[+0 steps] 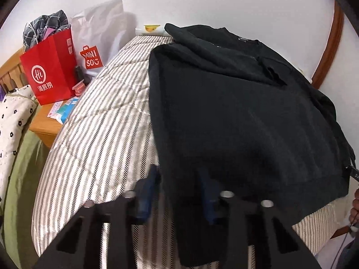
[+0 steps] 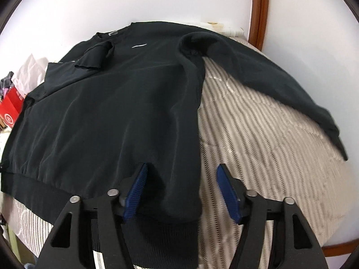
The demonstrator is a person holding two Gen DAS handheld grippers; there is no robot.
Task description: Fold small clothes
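Black sweatshirt [image 2: 112, 112] lies flat on the striped bed [image 2: 258, 145]. Left gripper [image 1: 177, 192] is clenched on its hem corner. Right gripper [image 2: 181, 192] stands released, straddling the opposite hem corner. Recommendation: close squarely on the ribbing, then lift both corners evenly.

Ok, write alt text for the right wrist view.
A black sweatshirt lies spread on a striped quilt, one sleeve stretched out to the right. The right gripper hangs open over the hem's right corner, its blue pads not pressing the cloth. A red bag peeks in at left.
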